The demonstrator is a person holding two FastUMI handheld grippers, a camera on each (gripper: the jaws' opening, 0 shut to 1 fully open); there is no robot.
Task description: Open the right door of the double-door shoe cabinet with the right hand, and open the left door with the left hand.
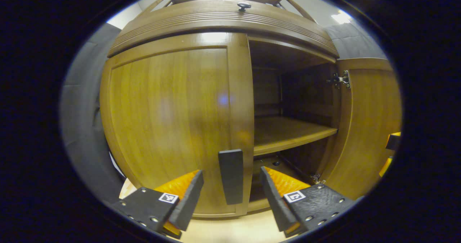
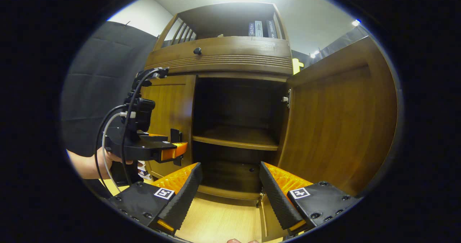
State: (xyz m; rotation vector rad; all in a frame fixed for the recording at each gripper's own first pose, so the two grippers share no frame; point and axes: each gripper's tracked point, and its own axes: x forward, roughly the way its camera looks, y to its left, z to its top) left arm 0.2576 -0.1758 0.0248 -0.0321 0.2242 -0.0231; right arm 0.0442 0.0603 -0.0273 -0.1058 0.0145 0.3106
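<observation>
The brown wooden shoe cabinet's left door (image 1: 169,117) stands closed, with a dark upright handle (image 1: 231,176) on its inner edge. My left gripper (image 1: 230,196) is open, and the handle sits between its fingers without touching either. The right door (image 1: 367,127) is swung wide open on its hinge. In the right gripper view the open right door (image 2: 338,120) fills the right side, and my right gripper (image 2: 230,192) is open and empty before the dark interior. The left gripper (image 2: 180,150) hovers at the closed left door (image 2: 169,106), held by a person's hand (image 2: 90,163).
An inner shelf (image 1: 288,133) crosses the open half of the cabinet. Above the doors runs a drawer with a dark knob (image 1: 244,6). Books (image 2: 259,28) stand on the upper shelf. Pale wooden floor (image 2: 219,221) lies below. Black cloth hangs at the left.
</observation>
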